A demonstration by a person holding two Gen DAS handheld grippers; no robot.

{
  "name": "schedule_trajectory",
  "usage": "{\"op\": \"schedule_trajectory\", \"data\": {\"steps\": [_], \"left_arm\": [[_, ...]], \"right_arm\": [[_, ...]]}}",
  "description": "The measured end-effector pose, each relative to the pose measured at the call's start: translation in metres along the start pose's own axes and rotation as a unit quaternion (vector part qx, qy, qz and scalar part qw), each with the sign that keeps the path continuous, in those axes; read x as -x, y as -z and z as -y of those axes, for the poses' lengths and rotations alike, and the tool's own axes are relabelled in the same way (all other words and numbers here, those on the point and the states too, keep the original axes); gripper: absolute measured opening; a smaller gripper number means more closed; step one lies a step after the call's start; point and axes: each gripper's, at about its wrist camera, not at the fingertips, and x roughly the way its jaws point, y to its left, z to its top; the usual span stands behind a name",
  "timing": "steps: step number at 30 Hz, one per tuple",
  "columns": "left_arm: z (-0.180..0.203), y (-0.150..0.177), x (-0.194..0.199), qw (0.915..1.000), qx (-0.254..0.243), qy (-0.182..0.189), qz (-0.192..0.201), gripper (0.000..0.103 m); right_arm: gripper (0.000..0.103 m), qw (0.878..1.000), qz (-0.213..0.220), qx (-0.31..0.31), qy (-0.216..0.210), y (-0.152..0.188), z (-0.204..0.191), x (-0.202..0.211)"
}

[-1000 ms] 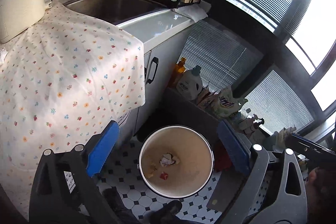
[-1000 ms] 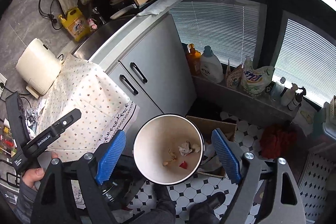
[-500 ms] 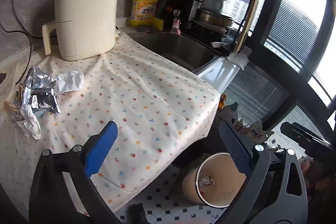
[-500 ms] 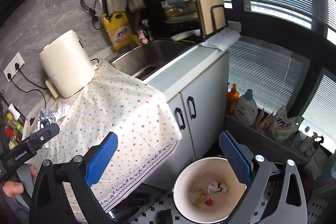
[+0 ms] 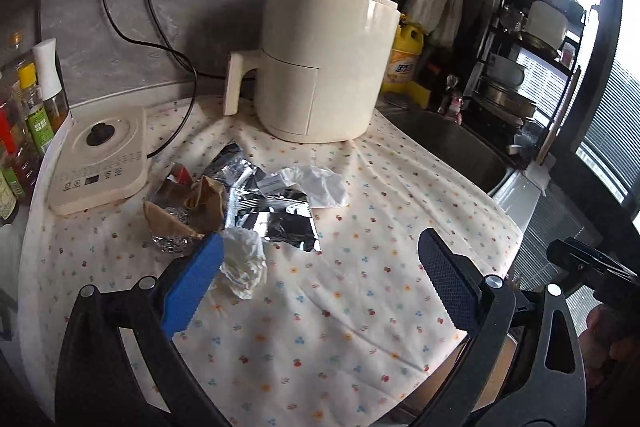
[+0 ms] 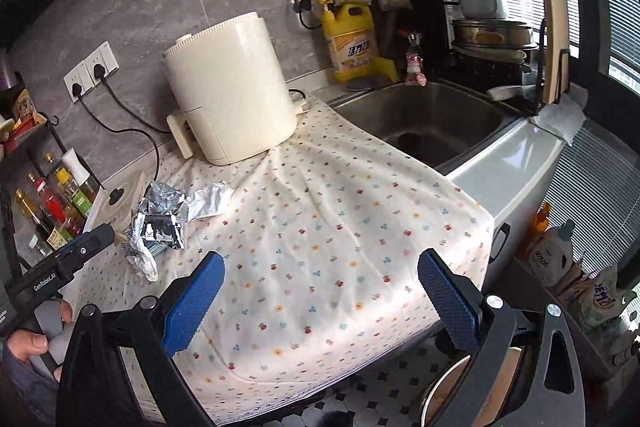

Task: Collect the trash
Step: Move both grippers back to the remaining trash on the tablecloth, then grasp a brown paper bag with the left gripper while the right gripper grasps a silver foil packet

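A pile of trash lies on the flowered cloth (image 5: 360,299): silver foil wrappers (image 5: 272,211), a white tissue (image 5: 322,185), a crumpled clear plastic wad (image 5: 244,265) and brown paper (image 5: 192,205). My left gripper (image 5: 320,281) hovers open just in front of the pile, its left pad beside the plastic wad, nothing between its fingers. In the right wrist view the same foil wrappers (image 6: 160,215) lie far left. My right gripper (image 6: 322,301) stands wide open over bare cloth near the counter's front edge, holding nothing. The bin's rim (image 6: 446,381) shows on the floor at lower right.
A cream air fryer (image 5: 324,63) stands behind the pile, a flat cooker (image 5: 100,163) to its left, and sauce bottles (image 5: 36,115) at the far left. The sink (image 6: 432,123) and a dish rack (image 6: 492,27) lie to the right. A hand (image 6: 32,343) holds the left gripper's handle.
Both grippers have swung up and left, from over the bin on the floor to over the clothed counter. The trash pile has come into the left view's centre. Both stay open and empty.
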Motion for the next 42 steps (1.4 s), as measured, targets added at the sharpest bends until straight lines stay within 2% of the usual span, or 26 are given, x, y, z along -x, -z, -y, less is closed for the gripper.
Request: {"op": "schedule_trajectory", "data": {"steps": [5,8,11,13,14,17,25,26,27,30,35,38,39,40,42], "left_arm": [[-0.049,0.0,0.005,0.999,0.042,-0.002,0.016,0.097],[-0.075,0.003,0.003,0.9981,0.061,0.0,0.013,0.096],[-0.097,0.005,-0.004,0.9969,0.079,0.001,0.007,0.089],[-0.109,0.006,-0.012,0.9959,0.091,0.004,0.0,0.081],[-0.114,0.007,-0.016,0.9955,0.094,0.005,-0.003,0.074],[-0.128,0.007,-0.031,0.9938,0.109,0.011,-0.016,0.066],[-0.146,0.002,-0.066,0.9906,0.127,0.032,-0.041,0.064],[-0.146,0.0,-0.069,0.9903,0.127,0.035,-0.044,0.054],[-0.145,-0.001,-0.072,0.9901,0.127,0.036,-0.047,0.038],[-0.144,-0.006,-0.075,0.9907,0.121,0.046,-0.043,0.019],[-0.145,-0.01,-0.075,0.9914,0.114,0.055,-0.033,0.014],[-0.149,-0.013,-0.069,0.9913,0.118,0.053,-0.024,0.013],[-0.15,-0.014,-0.066,0.9913,0.119,0.053,-0.019,0.012],[-0.151,-0.015,-0.063,0.9912,0.121,0.052,-0.014,0.012],[-0.153,-0.017,-0.056,0.9906,0.127,0.051,-0.005,0.012]], "right_arm": [[0.095,0.999,-0.015,0.015,-0.035,-0.007,-0.038,-0.027],[0.095,0.998,-0.026,0.021,-0.056,-0.009,-0.06,-0.042],[0.095,0.997,-0.033,0.032,-0.062,-0.011,-0.08,-0.058],[0.095,0.997,-0.038,0.036,-0.065,-0.013,-0.091,-0.068],[0.095,0.996,-0.04,0.037,-0.068,-0.014,-0.096,-0.072],[0.095,0.995,-0.049,0.045,-0.07,-0.015,-0.108,-0.085],[0.094,0.994,-0.07,0.043,-0.068,-0.022,-0.129,-0.122],[0.094,0.994,-0.074,0.043,-0.069,-0.022,-0.133,-0.127],[0.094,0.994,-0.08,0.041,-0.069,-0.022,-0.136,-0.133],[0.092,0.991,-0.101,0.037,-0.076,-0.022,-0.145,-0.151],[0.086,0.986,-0.136,0.035,-0.094,-0.017,-0.155,-0.176],[0.07,0.978,-0.173,0.028,-0.112,-0.011,-0.159,-0.192],[0.06,0.976,-0.181,0.029,-0.119,-0.009,-0.161,-0.196],[0.04,0.973,-0.192,0.031,-0.126,-0.007,-0.163,-0.2],[0.012,0.966,-0.214,0.041,-0.14,-0.004,-0.167,-0.203]]}}
